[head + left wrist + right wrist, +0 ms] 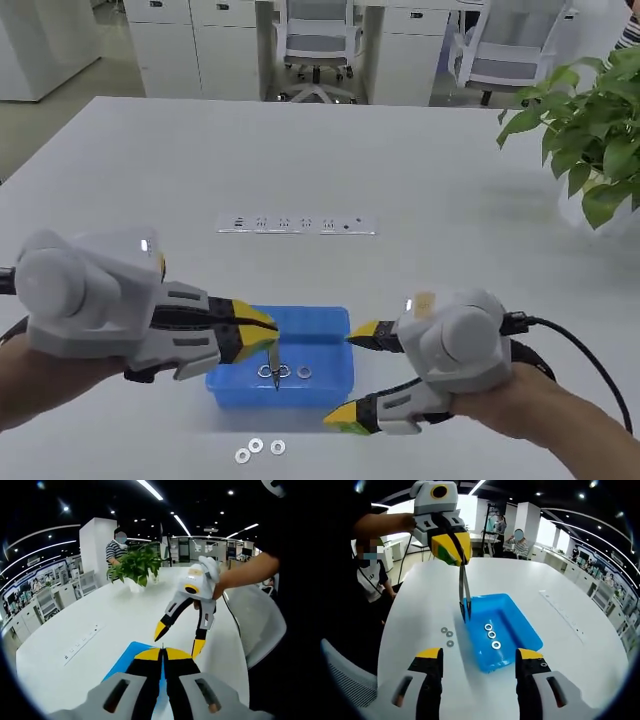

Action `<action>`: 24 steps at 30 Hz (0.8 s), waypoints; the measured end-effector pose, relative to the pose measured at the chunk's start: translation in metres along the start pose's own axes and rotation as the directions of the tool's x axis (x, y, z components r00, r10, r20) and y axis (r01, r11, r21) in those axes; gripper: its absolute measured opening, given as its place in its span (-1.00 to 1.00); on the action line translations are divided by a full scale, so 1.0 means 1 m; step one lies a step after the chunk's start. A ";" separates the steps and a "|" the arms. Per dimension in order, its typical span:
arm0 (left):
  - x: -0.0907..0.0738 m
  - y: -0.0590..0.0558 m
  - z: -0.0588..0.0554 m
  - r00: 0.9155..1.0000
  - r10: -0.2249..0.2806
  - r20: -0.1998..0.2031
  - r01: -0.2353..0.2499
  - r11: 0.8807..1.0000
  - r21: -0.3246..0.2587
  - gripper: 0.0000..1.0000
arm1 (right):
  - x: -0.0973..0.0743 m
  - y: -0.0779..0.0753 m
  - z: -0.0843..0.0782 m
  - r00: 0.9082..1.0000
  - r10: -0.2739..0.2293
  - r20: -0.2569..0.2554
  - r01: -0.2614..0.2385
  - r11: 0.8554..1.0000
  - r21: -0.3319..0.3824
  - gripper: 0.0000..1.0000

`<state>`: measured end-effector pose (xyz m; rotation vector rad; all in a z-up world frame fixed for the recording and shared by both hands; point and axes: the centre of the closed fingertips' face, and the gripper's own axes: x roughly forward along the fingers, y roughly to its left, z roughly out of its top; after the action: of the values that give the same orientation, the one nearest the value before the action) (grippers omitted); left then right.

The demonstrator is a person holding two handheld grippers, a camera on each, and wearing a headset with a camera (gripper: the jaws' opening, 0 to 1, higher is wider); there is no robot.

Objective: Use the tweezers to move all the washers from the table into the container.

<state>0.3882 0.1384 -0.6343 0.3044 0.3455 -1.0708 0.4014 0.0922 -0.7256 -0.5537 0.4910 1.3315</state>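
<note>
L tongs, mid-left in the head view, are pressed together on the tweezers, gripping them approx. mid-shank. The tips hang down into the blue container at lower centre, right by the washers in the container, 3 of them in a short row. Can't tell if the tips are pinching one or touching the floor. R tongs are spread wide w/ nothing between them, just right of the container.

The loose washers, also 3, sit in a tight cluster on the counter at the bottom edge of the frame, just outside the container's near wall. So I'd call the job approx. half done.

Handling, my read: the washers are thin flat metal rings, light, stiff and prob. slick. They lie flush on a smooth top, so there's no lip to get under. Best bet is one tip through the hole and the other on the outer rim, or tilt the ring up by its edge first. Weight is nothing; the risk is a ring flicking out if squeezed off-centre. The tweezers are springy and could swivel in the tongs.

Writing: no brand legible anywhere. The power strip set into the counter, centre frame, has markings too small to read.
</note>
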 end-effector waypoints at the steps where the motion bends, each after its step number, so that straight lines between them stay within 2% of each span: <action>1: 0.000 -0.001 0.000 1.000 -0.001 0.001 0.001 1.000 -0.001 -0.91 | -0.001 0.001 0.000 1.000 -0.002 0.000 0.002 1.000 0.003 0.22; 13: -0.003 -0.014 -0.006 1.000 -0.022 -0.007 0.022 1.000 -0.020 -0.90 | -0.009 0.008 -0.008 0.999 -0.036 0.003 0.036 0.996 0.078 0.50; 24: -0.001 -0.027 -0.018 0.999 -0.050 -0.010 0.050 0.999 -0.015 -0.90 | -0.016 0.017 -0.013 0.999 -0.048 0.023 0.045 0.992 0.114 0.71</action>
<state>0.3613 0.1341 -0.6527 0.2898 0.3719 -1.1157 0.3811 0.0743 -0.7268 -0.4508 0.5267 1.2567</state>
